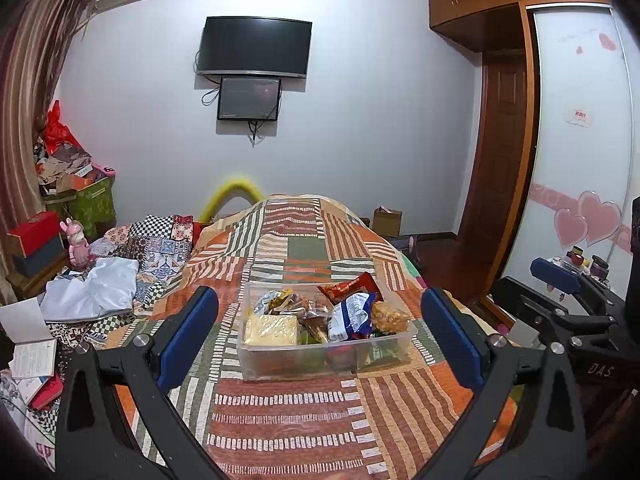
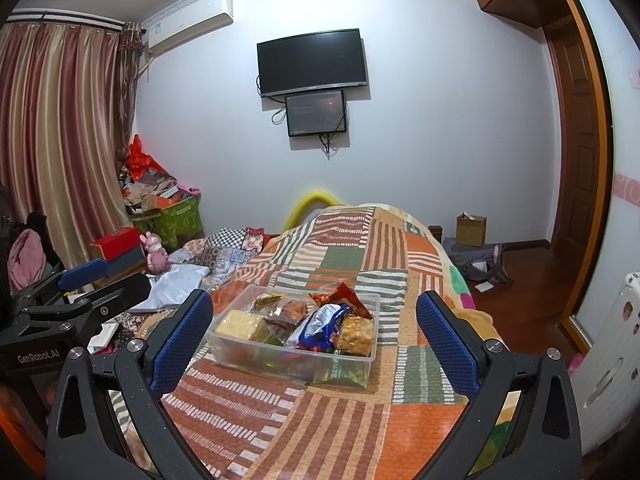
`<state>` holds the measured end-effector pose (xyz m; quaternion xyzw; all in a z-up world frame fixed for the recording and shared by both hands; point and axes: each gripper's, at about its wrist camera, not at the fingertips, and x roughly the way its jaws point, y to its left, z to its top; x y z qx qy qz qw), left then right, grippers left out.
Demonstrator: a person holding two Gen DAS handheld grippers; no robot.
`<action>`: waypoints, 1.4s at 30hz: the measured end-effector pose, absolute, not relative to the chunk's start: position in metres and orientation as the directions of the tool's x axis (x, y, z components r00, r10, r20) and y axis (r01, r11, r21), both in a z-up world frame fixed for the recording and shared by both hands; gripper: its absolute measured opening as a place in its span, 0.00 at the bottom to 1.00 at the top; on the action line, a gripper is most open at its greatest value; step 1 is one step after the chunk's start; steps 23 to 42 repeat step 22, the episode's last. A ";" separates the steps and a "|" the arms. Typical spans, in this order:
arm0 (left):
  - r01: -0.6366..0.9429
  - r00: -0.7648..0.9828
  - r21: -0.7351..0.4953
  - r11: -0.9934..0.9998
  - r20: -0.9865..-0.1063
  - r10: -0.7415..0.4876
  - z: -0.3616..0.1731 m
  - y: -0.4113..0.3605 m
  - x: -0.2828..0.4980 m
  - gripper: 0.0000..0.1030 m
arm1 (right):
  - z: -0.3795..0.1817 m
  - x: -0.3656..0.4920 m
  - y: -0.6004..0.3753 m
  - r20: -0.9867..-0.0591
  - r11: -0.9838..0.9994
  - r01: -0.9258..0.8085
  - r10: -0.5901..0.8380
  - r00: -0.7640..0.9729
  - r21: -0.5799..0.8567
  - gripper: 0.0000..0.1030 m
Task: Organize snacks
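Left wrist view shows the left claw (image 1: 320, 332) spread wide and empty, framing the clear bin (image 1: 256, 364) of snacks (image 1: 352, 316) on the bed (image 1: 296, 420). Right claw (image 2: 314, 330) likewise gapes, holding nothing. Packets heap above the rim; a careless grab could tip them out, and the soft quilt may let the bin tilt.

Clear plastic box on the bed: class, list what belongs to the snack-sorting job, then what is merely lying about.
Job:
clear box
blue snack bag
red packet
yellow cracker pack
left tongs, open
right tongs, open

Lying about:
pink rabbit figure
white cloth
red box
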<state>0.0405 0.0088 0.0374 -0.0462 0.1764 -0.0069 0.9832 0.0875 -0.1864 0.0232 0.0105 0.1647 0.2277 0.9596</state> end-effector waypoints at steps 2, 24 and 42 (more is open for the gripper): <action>0.000 0.939 -0.091 0.996 -0.342 -0.031 0.038 0.008 0.040 1.00 | 0.022 0.088 -0.187 -0.311 0.896 -0.433 0.440 0.842 0.094 0.99; 0.016 0.939 -0.099 0.995 -0.341 -0.049 0.036 0.006 0.042 1.00 | 0.022 0.088 -0.187 -0.316 0.896 -0.434 0.441 0.840 0.098 0.99; 0.016 0.939 -0.099 0.995 -0.341 -0.049 0.036 0.006 0.042 1.00 | 0.022 0.088 -0.187 -0.316 0.896 -0.434 0.441 0.840 0.098 0.99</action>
